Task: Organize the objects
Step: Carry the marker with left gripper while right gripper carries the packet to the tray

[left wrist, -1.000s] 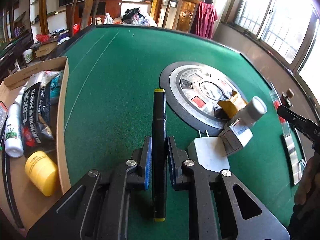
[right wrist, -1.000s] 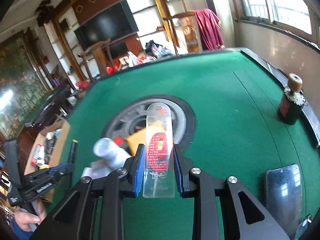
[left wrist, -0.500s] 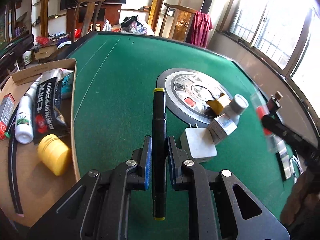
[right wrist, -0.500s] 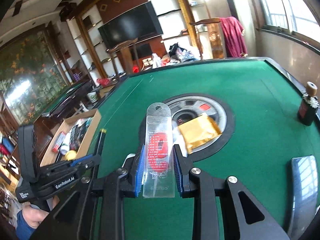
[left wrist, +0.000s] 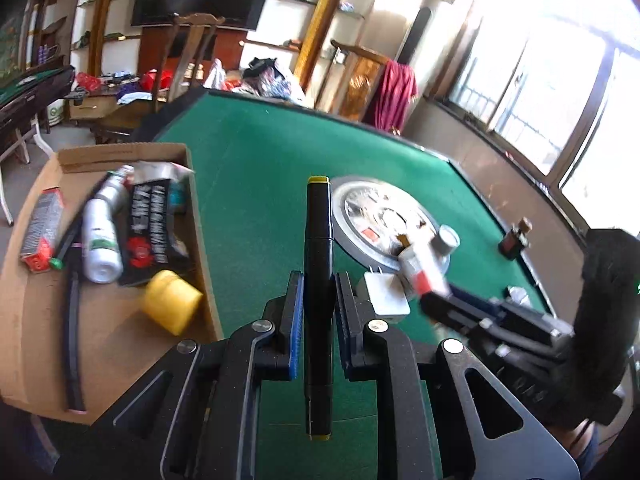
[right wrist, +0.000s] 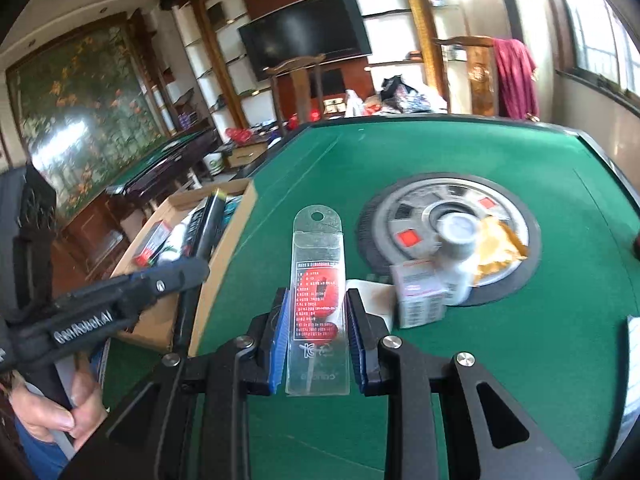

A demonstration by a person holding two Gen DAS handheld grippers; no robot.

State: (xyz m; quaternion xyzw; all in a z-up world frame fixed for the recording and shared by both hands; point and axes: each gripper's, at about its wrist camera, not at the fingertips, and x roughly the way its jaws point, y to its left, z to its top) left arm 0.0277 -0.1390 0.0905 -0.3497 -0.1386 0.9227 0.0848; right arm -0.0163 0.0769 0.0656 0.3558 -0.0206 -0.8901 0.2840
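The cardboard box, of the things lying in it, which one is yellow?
The stubby yellow jar, lying nearest the left gripper by the cardboard box wall. The others are a white bottle, a black packet and a red-ended carton.

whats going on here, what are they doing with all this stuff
A person is tidying things off a green table with a gripper in each hand. The left gripper is shut on a black marker, and the right gripper is shut on a clear plastic packet. A cardboard box at the table's edge already holds a white bottle, a yellow jar and a few packets. A charger, a small box and a little bottle are still on the table.
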